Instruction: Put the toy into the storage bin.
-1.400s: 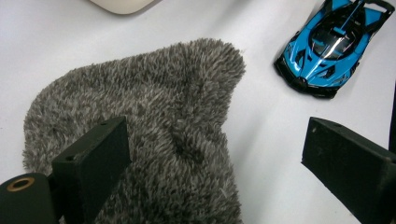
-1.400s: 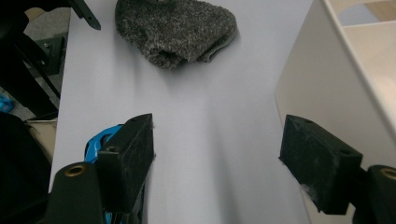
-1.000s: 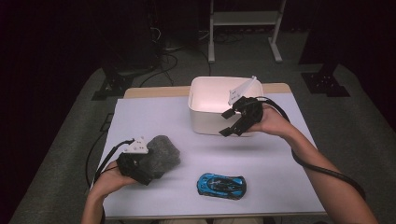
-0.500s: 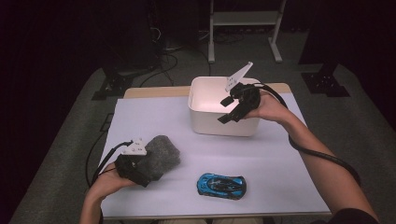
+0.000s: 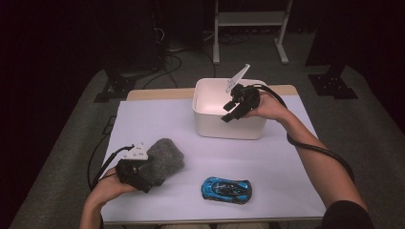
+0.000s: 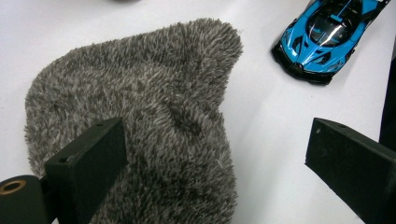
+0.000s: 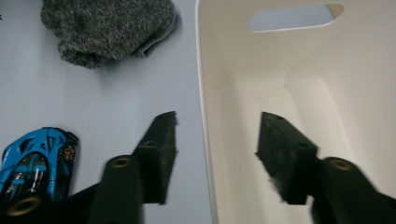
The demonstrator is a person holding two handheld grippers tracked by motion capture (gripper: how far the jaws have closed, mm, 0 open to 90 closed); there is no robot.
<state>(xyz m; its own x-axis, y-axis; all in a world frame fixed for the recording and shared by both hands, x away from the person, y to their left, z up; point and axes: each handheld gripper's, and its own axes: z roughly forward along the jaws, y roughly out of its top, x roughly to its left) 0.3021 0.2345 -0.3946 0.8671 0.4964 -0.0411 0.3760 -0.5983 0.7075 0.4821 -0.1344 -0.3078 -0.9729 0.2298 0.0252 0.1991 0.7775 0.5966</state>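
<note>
Jaws of the left gripper (image 6: 215, 158) stand wide apart over the grey fuzzy cloth (image 6: 140, 121), one seemingly touching its nap. That cloth lies on the white table (image 5: 157, 124), near the blue toy car (image 5: 226, 189). Open too, the right gripper (image 7: 215, 140) straddles the white bin's (image 5: 205, 121) rim.

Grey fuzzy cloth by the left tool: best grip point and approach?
Take the grey fuzzy cloth at the raised fold ridge near its middle, from above. It lies flat and limp on the table, and the left tool is open astride that ridge already.
</note>
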